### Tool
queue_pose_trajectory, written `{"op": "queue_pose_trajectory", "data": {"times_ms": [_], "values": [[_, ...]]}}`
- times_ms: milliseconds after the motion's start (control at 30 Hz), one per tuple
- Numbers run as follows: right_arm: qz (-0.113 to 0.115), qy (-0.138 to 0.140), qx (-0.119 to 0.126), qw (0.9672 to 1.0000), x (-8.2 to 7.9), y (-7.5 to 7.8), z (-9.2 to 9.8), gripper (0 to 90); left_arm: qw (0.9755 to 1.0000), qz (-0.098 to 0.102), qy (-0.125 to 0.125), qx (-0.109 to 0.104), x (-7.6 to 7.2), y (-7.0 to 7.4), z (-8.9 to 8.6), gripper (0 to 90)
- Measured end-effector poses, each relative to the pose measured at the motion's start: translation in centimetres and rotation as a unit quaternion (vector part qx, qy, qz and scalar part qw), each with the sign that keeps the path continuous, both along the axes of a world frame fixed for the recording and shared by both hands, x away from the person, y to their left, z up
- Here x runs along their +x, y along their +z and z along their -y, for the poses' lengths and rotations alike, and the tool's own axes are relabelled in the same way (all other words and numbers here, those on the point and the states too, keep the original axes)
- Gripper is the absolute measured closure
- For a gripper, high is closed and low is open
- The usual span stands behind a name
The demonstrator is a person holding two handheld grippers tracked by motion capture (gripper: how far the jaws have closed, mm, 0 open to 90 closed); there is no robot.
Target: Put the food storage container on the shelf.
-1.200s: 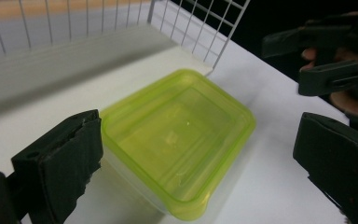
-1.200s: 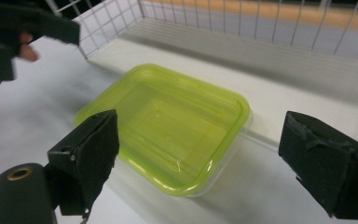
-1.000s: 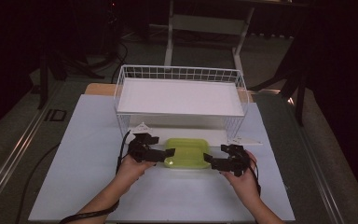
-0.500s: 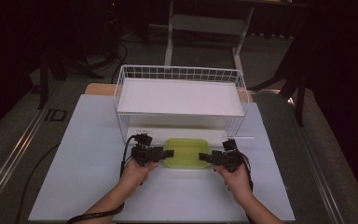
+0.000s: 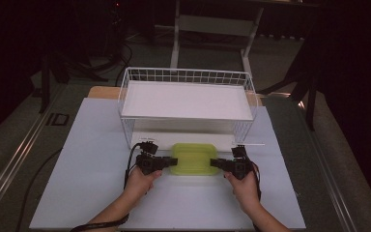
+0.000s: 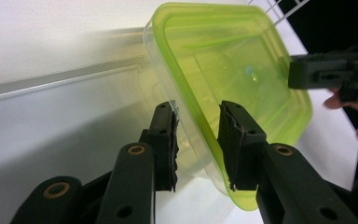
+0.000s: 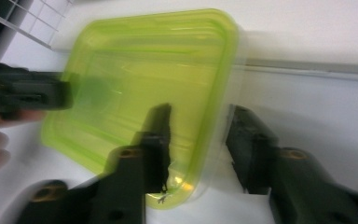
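High view: left gripper (image 5: pixel 165 163) and right gripper (image 5: pixel 216 164) just closing, not yet clenched, straddling green container (image 5: pixel 193 159) ends for a level two-handed lift.

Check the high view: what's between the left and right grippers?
The green container spans the whole gap between the left gripper and right gripper. Each gripper's jaws, just closing, straddle an end rim, as both gripper views show.

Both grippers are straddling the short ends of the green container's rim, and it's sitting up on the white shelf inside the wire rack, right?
Not quite. The green container is not on the shelf inside the wire rack; the high view shows it on the white table in front of the rack. The left gripper and right gripper do straddle its short ends.
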State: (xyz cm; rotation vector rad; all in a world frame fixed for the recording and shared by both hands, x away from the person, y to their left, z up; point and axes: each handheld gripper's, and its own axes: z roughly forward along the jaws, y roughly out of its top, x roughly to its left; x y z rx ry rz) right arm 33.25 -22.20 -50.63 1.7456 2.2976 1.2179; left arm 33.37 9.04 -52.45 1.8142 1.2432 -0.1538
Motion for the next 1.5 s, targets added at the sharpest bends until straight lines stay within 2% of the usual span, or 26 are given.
{"op": "queue_pose_trajectory", "data": {"times_ms": [67,200,400,567,733,833,867,933,1000,1100,1267,1500], "values": [[0.014,0.007,-0.011,0.9998,-0.2,0.1,0.1,70.4,1.0000,-0.002,0.003,0.000,-0.1,0.0,0.0,68.8],[0.018,0.006,-0.014,0.9997,-0.5,0.2,0.1,71.8,1.0000,-0.001,0.001,-0.001,-0.3,0.1,0.0,70.2],[0.001,0.003,0.008,1.0000,-0.7,0.2,0.4,74.3,1.0000,0.001,-0.001,-0.002,-0.9,0.2,0.0,72.7],[-0.013,-0.008,0.020,0.9997,-1.1,0.2,0.5,76.8,1.0000,0.002,-0.001,0.007,-1.3,0.5,0.2,74.5],[-0.013,-0.012,0.024,0.9995,-1.7,0.4,0.4,78.1,1.0000,0.001,0.008,-0.003,-2.0,0.3,0.1,76.5],[-0.011,-0.013,0.024,0.9996,-2.1,0.5,0.3,78.8,0.9998,0.002,0.017,0.003,-2.4,0.5,0.1,78.1],[-0.010,-0.013,0.023,0.9996,-2.2,0.6,0.2,78.9,0.9998,0.003,0.020,0.008,-2.5,0.6,0.1,78.8],[-0.005,-0.008,0.018,0.9998,-2.4,0.7,-0.1,78.9,0.9996,0.004,0.026,0.004,-2.6,0.8,-0.1,79.7],[-0.001,-0.006,0.023,0.9997,-2.5,1.0,-0.2,79.0,0.9995,0.009,0.030,-0.004,-2.7,1.2,-0.4,80.1],[0.006,-0.003,0.029,0.9996,-2.5,1.4,-0.3,79.0,0.9993,0.015,0.034,-0.004,-2.6,1.8,-0.7,80.2],[0.023,-0.005,0.037,0.9991,-1.6,2.7,-1.0,79.0,0.9982,0.033,0.049,-0.007,-1.9,3.5,-1.3,80.6],[0.047,-0.015,0.031,0.9983,0.0,3.8,-2.1,78.9,0.9966,0.049,0.066,-0.008,-0.8,4.3,-2.0,80.7]]}}
